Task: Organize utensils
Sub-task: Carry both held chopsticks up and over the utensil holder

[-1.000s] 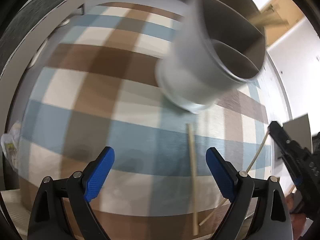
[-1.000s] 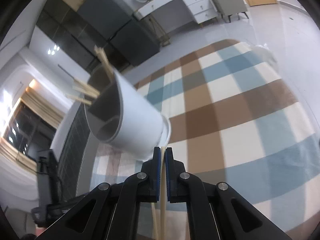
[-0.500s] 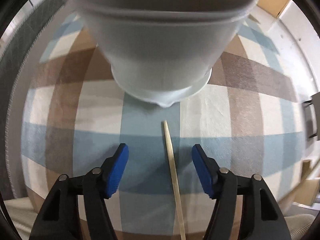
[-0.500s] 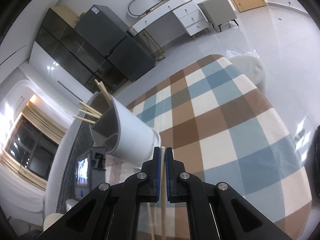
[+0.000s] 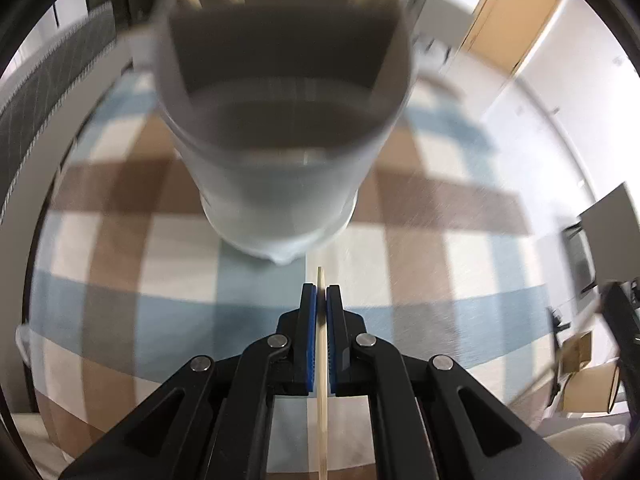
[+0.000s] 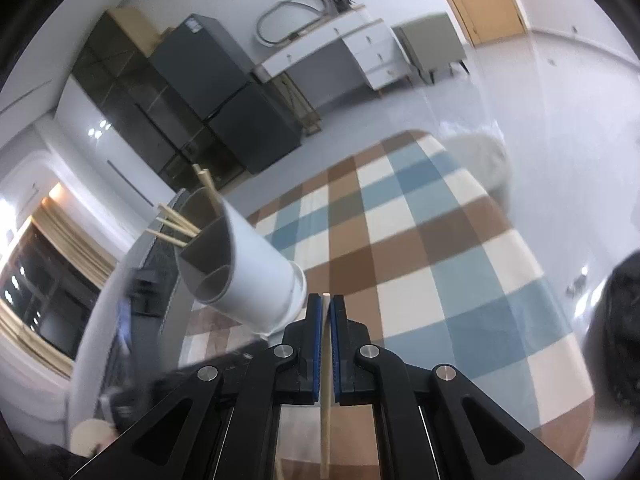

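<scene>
Closest in the left wrist view, the left tool is clenched on a chopstick, its blue pads pressed against both sides. The stick's tip pokes just past the pads; its lower end is cut off by the picture's edge. Just beyond the tip stands a white holder, blurred, its base on the checked cloth of the table. A dark divider crosses its inside. More sticks rise from its far side, their tops cut off.

In the right wrist view, the right tool is likewise clenched on a second chopstick, whose tip shows just above the pads and whose lower end runs out of the picture. The holder is just left of and beyond this tool, looking tilted in the fisheye, with several sticks jutting from its mouth. Whether the tool touches the holder cannot be told. A dark blurred shape at the right edge cannot be made out. Farther off stand dark cabinets and a white desk.
</scene>
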The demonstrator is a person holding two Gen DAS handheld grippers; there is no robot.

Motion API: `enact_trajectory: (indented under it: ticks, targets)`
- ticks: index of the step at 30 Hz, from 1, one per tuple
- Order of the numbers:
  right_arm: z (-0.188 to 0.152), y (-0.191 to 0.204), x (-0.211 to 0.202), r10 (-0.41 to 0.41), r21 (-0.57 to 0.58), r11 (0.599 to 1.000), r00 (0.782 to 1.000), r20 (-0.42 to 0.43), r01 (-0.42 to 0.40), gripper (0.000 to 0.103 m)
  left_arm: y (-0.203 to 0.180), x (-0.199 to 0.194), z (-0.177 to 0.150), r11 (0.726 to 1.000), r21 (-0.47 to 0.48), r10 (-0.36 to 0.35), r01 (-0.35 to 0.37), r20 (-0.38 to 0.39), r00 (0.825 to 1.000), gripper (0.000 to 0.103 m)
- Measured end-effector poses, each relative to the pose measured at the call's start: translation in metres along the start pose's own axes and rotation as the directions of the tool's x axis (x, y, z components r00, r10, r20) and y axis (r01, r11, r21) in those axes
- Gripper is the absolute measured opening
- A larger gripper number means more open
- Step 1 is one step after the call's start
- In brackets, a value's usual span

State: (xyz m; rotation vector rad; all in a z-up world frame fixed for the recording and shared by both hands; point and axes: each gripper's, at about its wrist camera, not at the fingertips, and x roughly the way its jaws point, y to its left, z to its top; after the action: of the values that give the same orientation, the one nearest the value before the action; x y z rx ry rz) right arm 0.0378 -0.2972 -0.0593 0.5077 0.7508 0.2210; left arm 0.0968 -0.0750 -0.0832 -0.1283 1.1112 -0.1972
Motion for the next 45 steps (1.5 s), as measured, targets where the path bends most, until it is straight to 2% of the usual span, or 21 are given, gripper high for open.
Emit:
enact_trajectory:
  ticks: [3, 6, 8, 10, 12, 15, 21, 29, 34, 39, 45]
  targets:
    - [-0.003, 0.016, -0.008, -0.002, -0.064, 0.998, 1.0, 0.03, 0.004, 0.003, 0.01, -0.04, -0.005, 0.999, 0.0, -0.053, 0.053, 0.116, 0.992, 0.0]
    - [-0.01, 0.035, -0.011, 0.012, -0.132, 0.991, 0.999, 0.042, -0.006, 0.003, 0.025, -0.073, -0.009, 0.995, 0.005, -0.094, 0.096, 0.218, 0.971, 0.0]
    - [-0.015, 0.047, -0.01, 0.016, -0.176, 0.984, 0.999, 0.042, -0.009, 0.003, 0.027, -0.085, -0.011, 0.991, 0.01, -0.128, 0.13, 0.261, 0.957, 0.0]
    - [-0.021, 0.057, -0.009, 0.019, -0.206, 0.979, 0.999, 0.042, -0.01, 0.003, 0.028, -0.094, -0.012, 0.991, 0.035, -0.136, 0.132, 0.294, 0.946, 0.0]
    - [-0.026, 0.067, -0.01, 0.018, -0.237, 0.971, 0.999, 0.048, -0.006, 0.003, 0.027, -0.098, -0.016, 0.989, 0.058, -0.148, 0.137, 0.3, 0.942, 0.0]
    - [-0.03, 0.079, -0.012, 0.013, -0.268, 0.963, 0.998, 0.066, 0.005, 0.003, 0.017, -0.094, -0.014, 0.988, 0.103, -0.142, 0.116, 0.293, 0.945, 0.0]
    - [-0.03, 0.088, -0.014, -0.004, -0.284, 0.958, 0.995, 0.102, 0.033, 0.003, 0.026, -0.1, -0.012, 0.981, 0.146, -0.164, 0.126, 0.286, 0.944, 0.0]
    - [-0.013, 0.104, -0.027, 0.012, -0.294, 0.955, 0.985, 0.17, 0.039, 0.003, 0.036, -0.129, 0.008, 0.969, 0.157, -0.232, 0.191, 0.306, 0.923, 0.0]
    - [0.011, 0.115, -0.032, 0.024, -0.298, 0.954, 0.979, 0.205, 0.039, 0.003, 0.032, -0.15, 0.029, 0.959, 0.181, -0.267, 0.218, 0.318, 0.91, 0.0]
    - [0.047, 0.13, -0.036, 0.042, -0.316, 0.948, 0.969, 0.243, 0.038, 0.003, 0.029, -0.181, 0.058, 0.946, 0.199, -0.314, 0.258, 0.344, 0.885, 0.0]
    - [0.099, 0.16, -0.039, 0.097, -0.366, 0.93, 0.95, 0.298, 0.02, 0.003, 0.032, -0.209, 0.102, 0.946, 0.201, -0.316, 0.255, 0.396, 0.862, 0.0]
